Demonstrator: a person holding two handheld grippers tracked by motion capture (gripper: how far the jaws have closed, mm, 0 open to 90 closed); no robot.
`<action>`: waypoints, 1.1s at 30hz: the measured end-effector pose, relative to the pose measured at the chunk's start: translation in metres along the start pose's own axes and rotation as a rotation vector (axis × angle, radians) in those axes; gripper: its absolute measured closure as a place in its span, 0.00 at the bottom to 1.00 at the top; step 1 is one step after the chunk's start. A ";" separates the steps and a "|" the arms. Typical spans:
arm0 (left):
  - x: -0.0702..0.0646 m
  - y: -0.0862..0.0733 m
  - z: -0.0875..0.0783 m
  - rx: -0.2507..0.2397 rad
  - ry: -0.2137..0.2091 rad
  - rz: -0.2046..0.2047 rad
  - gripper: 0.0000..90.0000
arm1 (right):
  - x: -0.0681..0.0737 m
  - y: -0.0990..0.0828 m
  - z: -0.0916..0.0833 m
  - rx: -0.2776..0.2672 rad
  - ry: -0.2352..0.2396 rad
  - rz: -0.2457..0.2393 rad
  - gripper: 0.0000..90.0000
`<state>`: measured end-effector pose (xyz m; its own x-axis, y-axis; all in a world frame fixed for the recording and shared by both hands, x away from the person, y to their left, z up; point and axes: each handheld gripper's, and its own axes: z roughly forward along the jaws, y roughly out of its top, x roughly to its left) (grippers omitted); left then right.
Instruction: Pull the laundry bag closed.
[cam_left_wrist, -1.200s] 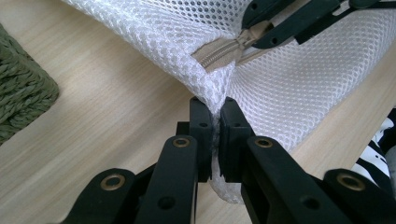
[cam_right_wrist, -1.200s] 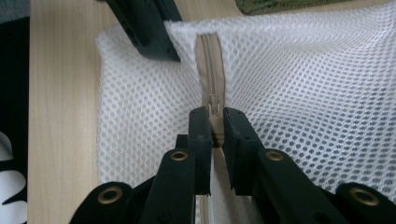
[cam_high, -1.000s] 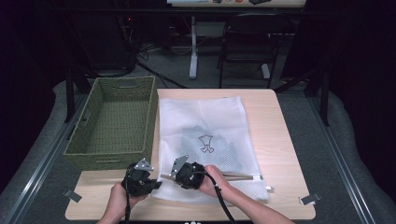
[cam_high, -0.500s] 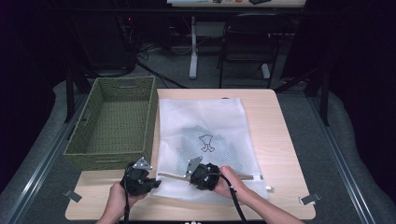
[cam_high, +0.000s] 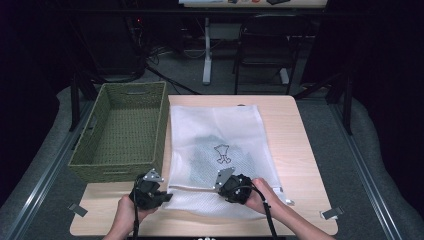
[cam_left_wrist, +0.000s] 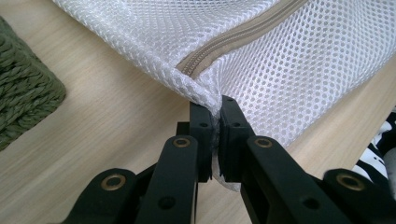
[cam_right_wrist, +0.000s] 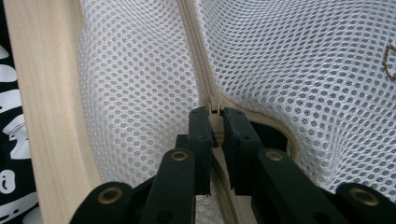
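Note:
A white mesh laundry bag (cam_high: 215, 127) lies flat on the wooden table (cam_high: 295, 150), with a dark garment bearing a drawn figure (cam_high: 222, 154) inside it. A beige zipper (cam_right_wrist: 192, 42) runs along the bag's near edge. My left gripper (cam_high: 168, 196) (cam_left_wrist: 214, 108) is shut on the bag's near left corner (cam_left_wrist: 198, 91). Farther right on that edge, my right gripper (cam_high: 224, 189) (cam_right_wrist: 214, 114) is shut on the zipper pull (cam_right_wrist: 214, 122). Ahead of its jaws the zipper is closed. A dark gap (cam_right_wrist: 273, 133) in the bag shows beside the jaws.
A green woven basket (cam_high: 120, 95) (cam_left_wrist: 23, 93) stands on the table's left side, close to the bag's left edge. The table's front edge (cam_right_wrist: 46, 102) runs just beside my right gripper. Chairs and table legs stand on the floor beyond the far edge.
My right gripper has slid to the right along the bag's near edge with the zipper pull in it. The left gripper has kept its place on the corner.

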<state>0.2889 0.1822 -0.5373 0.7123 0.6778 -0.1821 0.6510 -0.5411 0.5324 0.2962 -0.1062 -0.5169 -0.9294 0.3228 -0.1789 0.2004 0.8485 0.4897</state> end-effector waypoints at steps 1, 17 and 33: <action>-0.001 0.000 0.000 -0.004 0.003 -0.006 0.96 | 0.000 -0.001 -0.001 -0.002 -0.001 0.000 0.91; 0.003 -0.001 0.001 0.016 0.012 -0.007 0.96 | -0.010 -0.035 -0.020 0.031 -0.053 0.059 0.91; 0.006 -0.003 0.002 0.031 0.021 -0.015 0.96 | -0.032 -0.107 -0.044 0.089 -0.130 0.173 0.91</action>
<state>0.2919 0.1871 -0.5417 0.6971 0.6959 -0.1726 0.6696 -0.5459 0.5036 0.2909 -0.2257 -0.5255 -0.8322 0.5133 -0.2096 0.3857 0.8076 0.4462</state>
